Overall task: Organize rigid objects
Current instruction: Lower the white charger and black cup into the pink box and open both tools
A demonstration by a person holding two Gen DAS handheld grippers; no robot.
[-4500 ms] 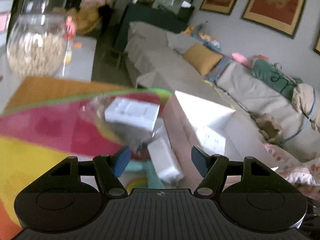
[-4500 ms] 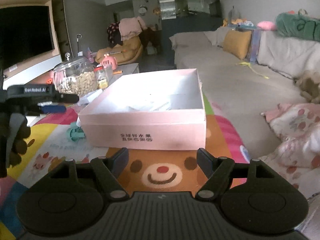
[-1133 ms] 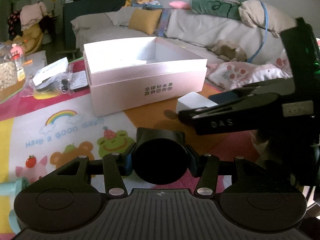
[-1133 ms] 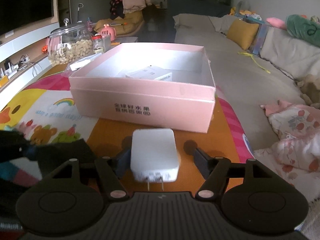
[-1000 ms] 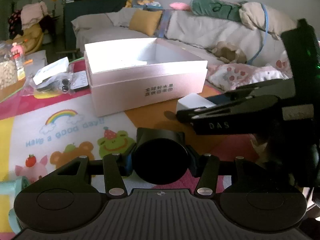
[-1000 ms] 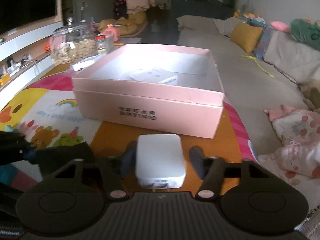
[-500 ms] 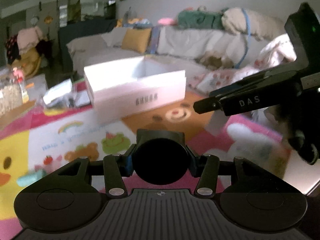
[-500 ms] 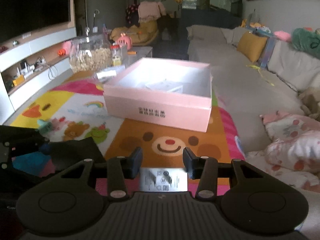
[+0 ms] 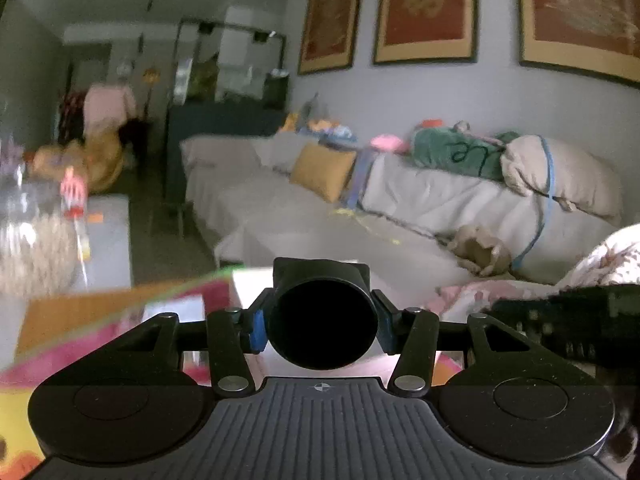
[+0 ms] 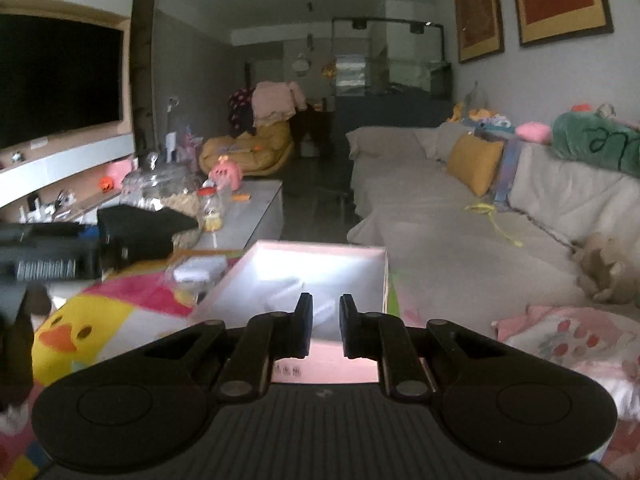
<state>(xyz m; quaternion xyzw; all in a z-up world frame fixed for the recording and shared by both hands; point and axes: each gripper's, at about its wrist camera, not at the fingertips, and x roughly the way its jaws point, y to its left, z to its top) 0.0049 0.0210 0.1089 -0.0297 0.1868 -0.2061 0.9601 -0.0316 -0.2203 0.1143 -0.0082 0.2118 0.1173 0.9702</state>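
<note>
A: Left side first. What's the left claw (image 9: 320, 326) doing?

B: Clenched on a black cylinder (image 9: 322, 332), blue pads pressing both flanks. The round end faces the camera, so its long axis runs along the claw's pointing line. It is held up in the air, off the play mat (image 10: 80, 328).

A: Where's the drop target from there?

B: The pink box (image 10: 320, 245), open top. In the left view it's a blurred pale patch straight behind and below the cylinder. In the right view the left claw sits well off the box's left side, over the mat.

A: So the move?

B: My guess: carry it forward and to the right, over the wall, then down. With the axis lying flat it may roll when let go.

A: Right claw (image 10: 325, 320)?

B: Jaws closing, a narrow gap left, nothing between them in the frame. It hangs just above the box's near wall, pointing in. I'd call the right hand the nearer one, but it's empty.

A: Anything inside the box?

B: Pale flat items on the floor of it, too washed out to name.

A: Any text?

B: Small dark print on the box's front wall, half hidden by a finger, unreadable. A dark scrawl on the green plush (image 10: 596, 140) on the sofa, possibly letters, can't tell.
</note>
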